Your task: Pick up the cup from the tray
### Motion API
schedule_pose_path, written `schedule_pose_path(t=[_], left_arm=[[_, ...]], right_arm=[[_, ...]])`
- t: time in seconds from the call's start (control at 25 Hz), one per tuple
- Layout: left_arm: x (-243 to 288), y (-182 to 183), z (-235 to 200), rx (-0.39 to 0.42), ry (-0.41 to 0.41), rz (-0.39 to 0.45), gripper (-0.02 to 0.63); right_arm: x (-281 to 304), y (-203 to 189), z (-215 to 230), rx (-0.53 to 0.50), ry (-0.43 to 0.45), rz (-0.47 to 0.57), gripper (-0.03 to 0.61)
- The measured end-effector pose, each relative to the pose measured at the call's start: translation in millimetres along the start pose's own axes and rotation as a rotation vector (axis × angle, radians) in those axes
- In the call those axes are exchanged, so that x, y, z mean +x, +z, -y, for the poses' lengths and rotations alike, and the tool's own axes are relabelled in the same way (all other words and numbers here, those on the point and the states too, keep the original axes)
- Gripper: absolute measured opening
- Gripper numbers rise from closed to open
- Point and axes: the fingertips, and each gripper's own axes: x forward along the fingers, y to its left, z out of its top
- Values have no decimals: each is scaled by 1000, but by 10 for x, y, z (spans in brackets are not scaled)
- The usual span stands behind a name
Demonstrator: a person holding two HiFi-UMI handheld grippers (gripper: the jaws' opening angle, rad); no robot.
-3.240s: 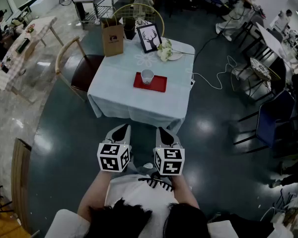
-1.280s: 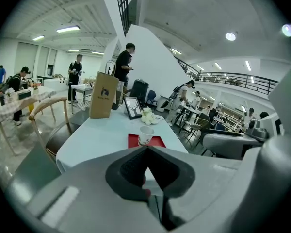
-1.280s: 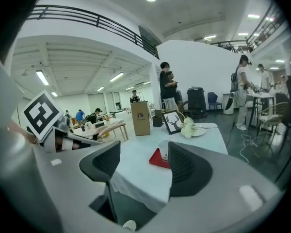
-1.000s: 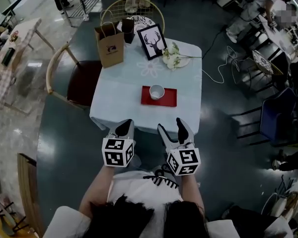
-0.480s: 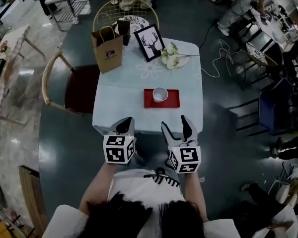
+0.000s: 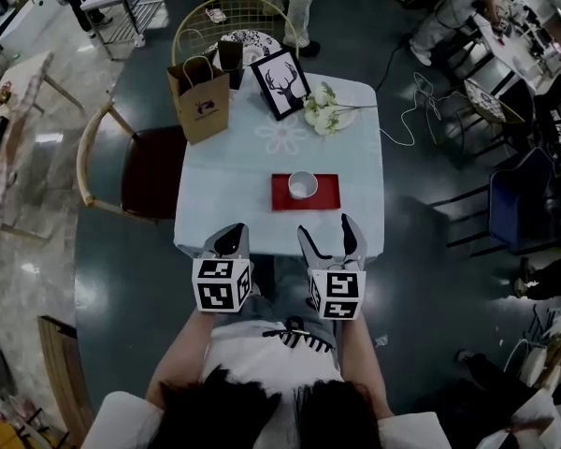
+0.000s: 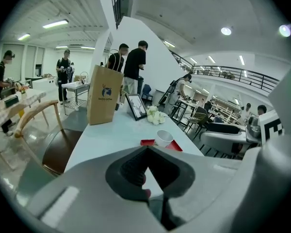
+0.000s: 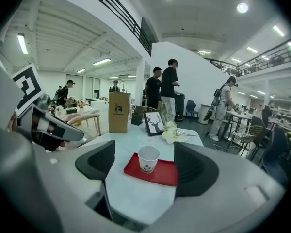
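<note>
A white paper cup (image 6: 302, 184) stands upright, mouth up, on the left half of a red tray (image 6: 328, 195) whose long side runs left to right. The tray lies right of centre on a pale-clothed table (image 6: 229, 181), towards its near edge. A paper bag (image 6: 199, 99), a framed deer picture (image 6: 282, 82) and flowers (image 6: 328, 110) sit at the far end. The right gripper (image 6: 326, 235) hovers at the near edge. Its jaws have just been opening and stand wide apart with nothing between them. The cup lies ahead of it, slightly left and well apart. The left gripper (image 6: 232, 242), jaws closed together and empty, is further from the cup, so the right seems better placed to reach.
</note>
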Motion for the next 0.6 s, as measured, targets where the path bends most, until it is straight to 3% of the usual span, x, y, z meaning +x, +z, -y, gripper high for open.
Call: schedule_pose_path(t=[0.16, 0.6], left_arm=[[109, 69, -34, 0, 12, -2, 0], [485, 185, -76, 0, 17, -62, 0]], right_arm=[[221, -55, 37, 42, 26, -26, 410], [920, -256, 44, 30, 104, -140, 426]])
